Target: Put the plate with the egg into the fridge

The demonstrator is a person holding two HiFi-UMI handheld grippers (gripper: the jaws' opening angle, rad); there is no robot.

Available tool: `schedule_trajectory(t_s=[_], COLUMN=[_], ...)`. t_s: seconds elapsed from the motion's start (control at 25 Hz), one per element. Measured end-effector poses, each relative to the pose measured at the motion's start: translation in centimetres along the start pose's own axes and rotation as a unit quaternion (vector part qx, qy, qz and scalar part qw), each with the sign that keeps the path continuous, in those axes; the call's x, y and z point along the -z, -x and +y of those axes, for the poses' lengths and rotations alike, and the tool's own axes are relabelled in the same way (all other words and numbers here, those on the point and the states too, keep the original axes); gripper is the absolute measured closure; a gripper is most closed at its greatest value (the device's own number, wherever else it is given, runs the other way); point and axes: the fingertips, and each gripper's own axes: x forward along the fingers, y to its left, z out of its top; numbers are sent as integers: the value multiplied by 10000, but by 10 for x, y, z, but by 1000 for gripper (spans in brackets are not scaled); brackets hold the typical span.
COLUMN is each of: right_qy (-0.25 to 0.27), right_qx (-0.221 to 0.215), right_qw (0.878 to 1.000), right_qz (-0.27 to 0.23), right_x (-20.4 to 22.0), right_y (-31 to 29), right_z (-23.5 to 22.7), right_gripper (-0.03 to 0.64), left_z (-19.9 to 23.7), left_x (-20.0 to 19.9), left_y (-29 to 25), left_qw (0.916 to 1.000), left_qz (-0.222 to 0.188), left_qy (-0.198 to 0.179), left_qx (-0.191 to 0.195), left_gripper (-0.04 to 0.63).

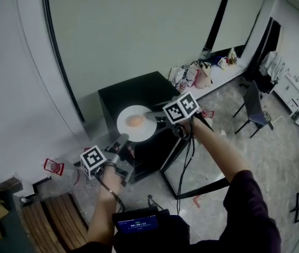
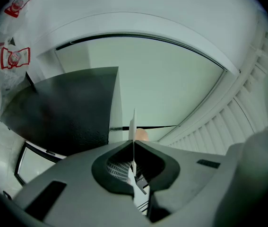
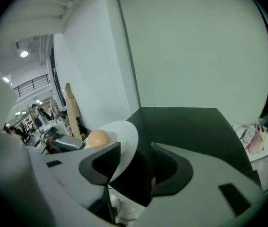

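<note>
Plate (image 1: 145, 132) w/ egg (image 1: 134, 120) hangs between the two grippers, over the black fridge (image 1: 133, 91) that sits just beyond and below both sets of jaws. Left gripper (image 1: 124, 141) is clenched on the near rim, plate edge-on between its pads. Right gripper (image 1: 153, 116) is released: jaws stand apart w/ the opposite rim between them, not pinched. To do this step well, prob. keep the plate flat so the egg can't roll, hold the left pinch firm, and lower toward the fridge opening slowly; can't tell if the door is open. Count: 1 plate, 1 egg, 1 fridge, 2 grippers.
</note>
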Motion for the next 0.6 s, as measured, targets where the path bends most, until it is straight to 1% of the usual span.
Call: schedule_trajectory(t_s=[0.08, 0.2, 0.32, 0.44, 0.6], right_qy=[-350, -583, -640, -551, -561], right_qx=[-2, 202, 385, 492, 403], right_qw=[9993, 9978, 9967, 9968, 9969], right_qz=[-159, -262, -310, -312, -368], right_x=[2, 5, 9, 12, 10], right_y=[6, 17, 26, 25, 23], right_z=[-7, -20, -33, -38, -38], right_gripper=[413, 411, 411, 411, 411], left_z=[0, -5, -7, -3, 1], left_x=[4, 16, 29, 34, 35], left_y=[-4, -10, -16, -18, -17], left_qw=[10000, 9998, 9996, 9993, 9984], left_qz=[-85, -169, -238, -349, -554], left_qy=[-14, -58, -76, -67, 13], left_qx=[3, -27, -92, -90, -76], left_gripper=[578, 578, 578, 578, 578])
